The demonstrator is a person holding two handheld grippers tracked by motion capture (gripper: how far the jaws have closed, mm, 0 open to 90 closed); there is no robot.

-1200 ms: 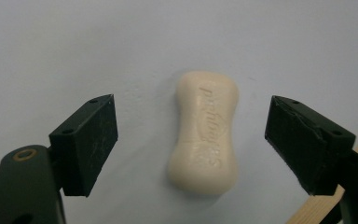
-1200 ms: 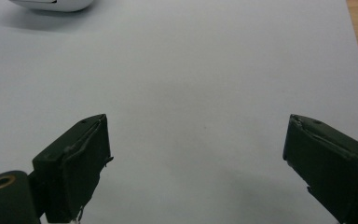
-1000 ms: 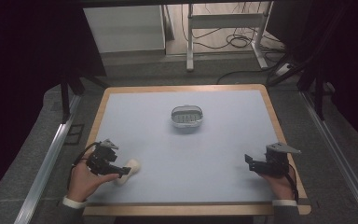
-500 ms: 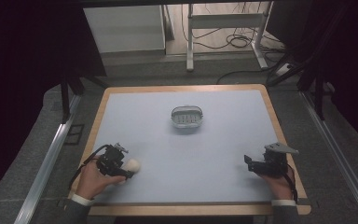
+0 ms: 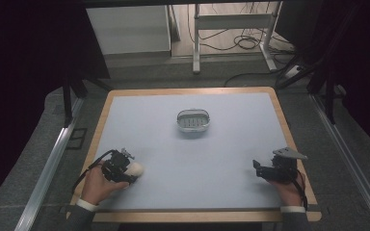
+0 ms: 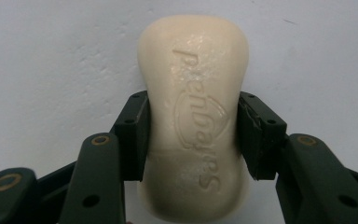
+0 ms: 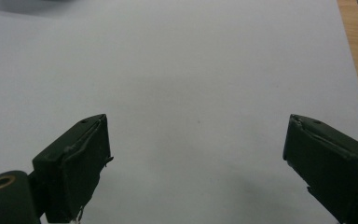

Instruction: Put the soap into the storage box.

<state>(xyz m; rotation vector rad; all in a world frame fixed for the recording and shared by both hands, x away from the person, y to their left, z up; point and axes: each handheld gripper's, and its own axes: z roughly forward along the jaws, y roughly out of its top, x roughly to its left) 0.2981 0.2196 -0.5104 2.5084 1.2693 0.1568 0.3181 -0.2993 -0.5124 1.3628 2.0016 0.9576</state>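
Note:
A cream bar of soap (image 6: pixel 196 116) with embossed lettering sits between the jaws of my left gripper (image 6: pixel 193 133), which is shut on its sides. In the high view that gripper (image 5: pixel 125 168) is near the table's front left corner, with the soap (image 5: pixel 136 169) sticking out to its right. A small oval metal soap dish (image 5: pixel 192 121) stands at the table's middle, toward the back. My right gripper (image 5: pixel 259 168) rests near the front right corner; in the right gripper view it (image 7: pixel 198 163) stands wide open above the bare mat.
The table has a pale blue mat (image 5: pixel 192 154) inside a wooden rim (image 5: pixel 289 130). Behind the table are a white cabinet (image 5: pixel 127 29), a metal stand (image 5: pixel 231 21) and loose cables (image 5: pixel 250 43) on the floor.
My left gripper has drawn the soap slightly back toward the front left and turned a little. The right gripper has stayed in place.

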